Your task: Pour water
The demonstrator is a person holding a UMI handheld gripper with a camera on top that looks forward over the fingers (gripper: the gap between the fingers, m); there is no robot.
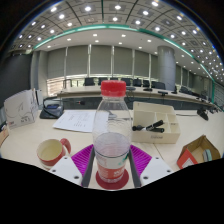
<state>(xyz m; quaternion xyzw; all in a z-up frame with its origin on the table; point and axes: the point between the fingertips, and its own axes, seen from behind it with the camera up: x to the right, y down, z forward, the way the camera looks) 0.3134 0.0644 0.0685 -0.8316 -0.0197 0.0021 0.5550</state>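
Clear plastic bottle [112,135]: red cap on, upright between your tongs [112,168], at 12 o'clock.
Tongs: magenta pads [82,158] look pressed on the bottle's sides, gripping low so you can tip it.
Red-orange cup [50,151]: on the worktop [30,135] at 9 o'clock, likely your pouring target.
Beige tray [158,122]: at 2 o'clock, clear of the pour.
Cap: probably must come off first.

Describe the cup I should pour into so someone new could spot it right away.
On the light table, look beside the gripper, whose fingers close on a clear bottle with a red cap. The small cup sits by that bottle, on the side opposite the white tray. It alone is round, reddish and open-topped.
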